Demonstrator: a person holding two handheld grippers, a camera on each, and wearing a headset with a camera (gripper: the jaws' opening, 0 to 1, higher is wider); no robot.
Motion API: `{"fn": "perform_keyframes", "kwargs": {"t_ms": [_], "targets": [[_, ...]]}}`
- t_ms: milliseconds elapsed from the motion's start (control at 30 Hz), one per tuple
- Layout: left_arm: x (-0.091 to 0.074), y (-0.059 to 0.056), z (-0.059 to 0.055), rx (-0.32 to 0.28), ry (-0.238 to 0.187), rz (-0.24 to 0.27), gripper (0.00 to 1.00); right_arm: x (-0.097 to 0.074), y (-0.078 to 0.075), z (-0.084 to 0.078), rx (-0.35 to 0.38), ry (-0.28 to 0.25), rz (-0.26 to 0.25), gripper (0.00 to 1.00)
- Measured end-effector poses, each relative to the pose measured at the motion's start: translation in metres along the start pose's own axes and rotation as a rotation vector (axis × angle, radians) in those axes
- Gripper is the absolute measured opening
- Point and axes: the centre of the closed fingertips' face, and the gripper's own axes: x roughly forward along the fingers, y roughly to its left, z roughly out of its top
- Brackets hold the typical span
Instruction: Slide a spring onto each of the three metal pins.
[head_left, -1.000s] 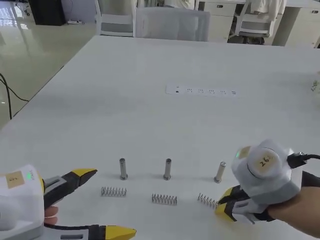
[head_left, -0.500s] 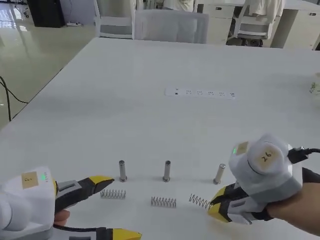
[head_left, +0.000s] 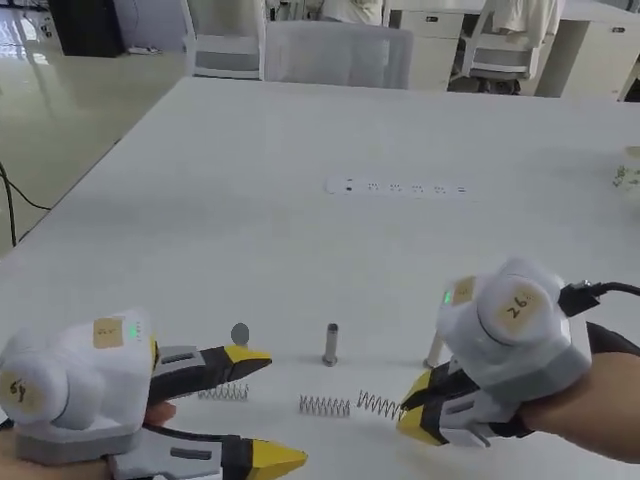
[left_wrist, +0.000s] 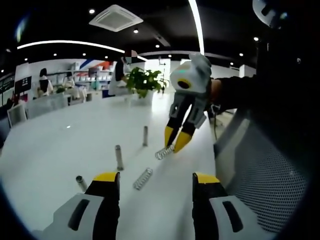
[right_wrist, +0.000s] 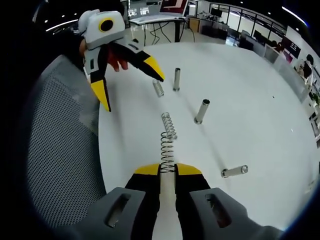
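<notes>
1. Hazard, grip: the right gripper (head_left: 412, 412) pinches the right spring (head_left: 377, 404) by one end only. The free length juts out ahead of the jaws and would likely bend aside or twist loose if pressed against a pin off-axis.
2. Hazard, tangling: that free end lies near the middle spring (head_left: 325, 405), so their coils could catch or the loose spring be shoved away.
3. Hazard, tipping: the right pin (head_left: 435, 352) stands just behind the right gripper, half hidden by it. A blind swing could knock it over.
4. Hazard, left side: the left gripper (head_left: 262, 407) is spread wide and holds nothing. Its upper tip sits close by the left pin (head_left: 240, 333) and left spring (head_left: 222, 392).
5. Pose: both grippers hang low over the table (head_left: 300, 200), tips aimed toward each other. The middle pin (head_left: 331, 343) stands between them. No pin carries a spring yet.
</notes>
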Motion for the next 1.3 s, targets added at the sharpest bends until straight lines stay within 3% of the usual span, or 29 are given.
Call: {"fn": "perform_keyframes", "kwargs": {"t_ms": [633,1300], "targets": [[0.025,-0.01,0.003,0.071,0.034,-0.109,0.39,0.0,0.011,0.018,-0.079,-0.005,0.037,0.07],[0.034,-0.025,-0.004,0.13,0.057,-0.181,0.2,0.005,0.028,0.026,-0.173,0.019,0.104,0.07]]}}
